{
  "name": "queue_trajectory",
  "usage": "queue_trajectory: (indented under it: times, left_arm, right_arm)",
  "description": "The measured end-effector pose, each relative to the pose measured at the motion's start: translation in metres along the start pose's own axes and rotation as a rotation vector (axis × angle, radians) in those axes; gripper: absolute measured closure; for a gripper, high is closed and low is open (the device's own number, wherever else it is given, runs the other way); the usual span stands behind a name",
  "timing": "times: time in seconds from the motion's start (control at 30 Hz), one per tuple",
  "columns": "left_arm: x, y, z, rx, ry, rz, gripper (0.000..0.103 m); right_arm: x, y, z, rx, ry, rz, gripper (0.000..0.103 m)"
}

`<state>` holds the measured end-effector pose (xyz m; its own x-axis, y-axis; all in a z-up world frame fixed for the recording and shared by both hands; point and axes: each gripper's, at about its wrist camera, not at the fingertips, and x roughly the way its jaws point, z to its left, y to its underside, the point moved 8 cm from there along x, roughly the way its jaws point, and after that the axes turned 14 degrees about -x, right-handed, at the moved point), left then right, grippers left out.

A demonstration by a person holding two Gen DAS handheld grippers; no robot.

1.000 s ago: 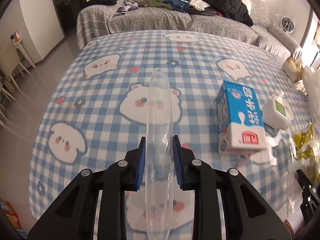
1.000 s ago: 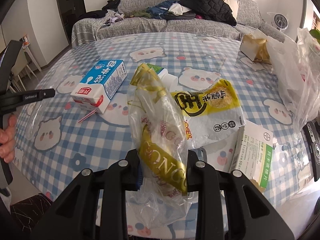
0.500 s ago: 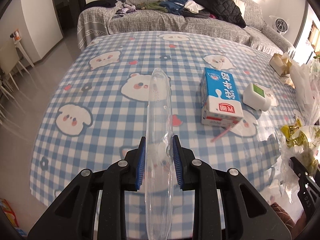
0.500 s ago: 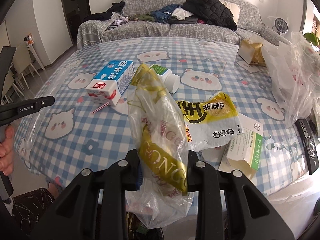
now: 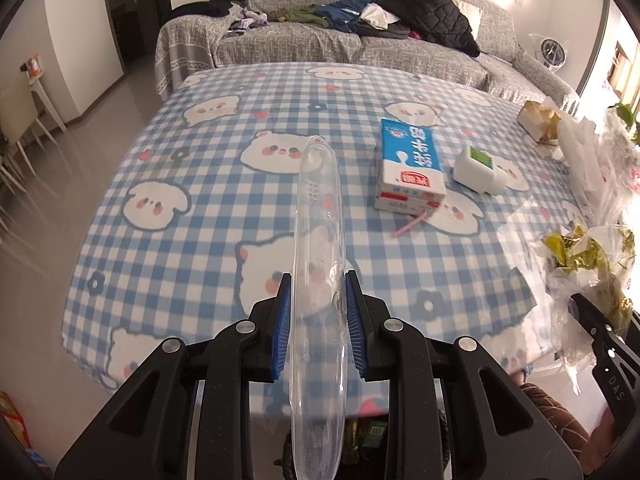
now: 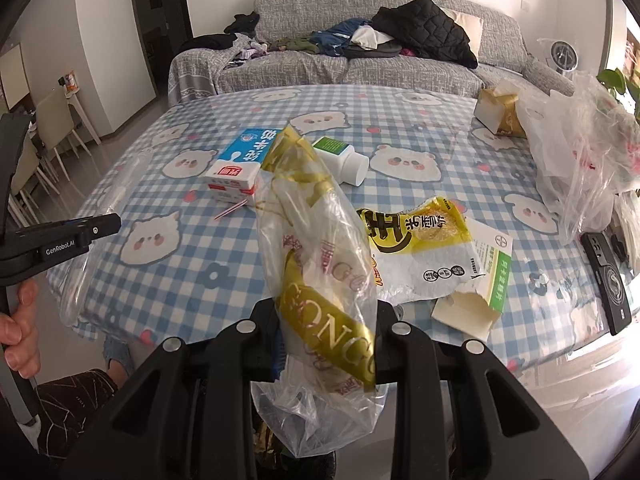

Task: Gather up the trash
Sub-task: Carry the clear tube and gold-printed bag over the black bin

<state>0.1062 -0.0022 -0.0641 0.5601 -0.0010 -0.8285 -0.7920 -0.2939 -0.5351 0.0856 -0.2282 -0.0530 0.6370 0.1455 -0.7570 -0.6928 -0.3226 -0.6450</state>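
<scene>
My left gripper [image 5: 316, 300] is shut on a long clear plastic tube [image 5: 318, 248], held upright over the near table edge. My right gripper [image 6: 326, 320] is shut on a clear and gold plastic wrapper [image 6: 320, 264], held above the near edge. On the blue checked tablecloth [image 5: 200, 168] lie a blue milk carton [image 5: 408, 164] with a pink straw [image 5: 408, 226], a white bottle with a green top [image 6: 344, 160], a yellow snack bag [image 6: 416, 236] and an open white and green box [image 6: 476, 280]. The wrapper also shows at the right in the left wrist view [image 5: 588, 256].
A tissue box [image 6: 498, 112] and crumpled clear plastic bags [image 6: 572, 160] sit at the table's right. A black phone [image 6: 608, 276] lies near the right edge. A grey sofa [image 6: 360, 64] with clothes stands behind. Chairs [image 5: 20, 128] are at the left.
Both grippers have pulled back toward the near table edge with their loads still held. More of the table and the floor below shows.
</scene>
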Motion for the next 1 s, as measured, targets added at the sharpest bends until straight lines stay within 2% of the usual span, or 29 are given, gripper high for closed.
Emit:
queue_trajectory:
  times: [0.6,1.0]
  left_arm:
    - [-0.035,0.067,0.0,0.002,0.033,0.014,0.078]
    - [-0.059,0.101,0.014,-0.018,0.045,0.0,0.078]
  right_arm:
    - [-0.037,0.035,0.03,-0.019,-0.037,-0.012,0.076]
    - [-0.052,0.066,0.041,-0.015,-0.044,0.002,0.076]
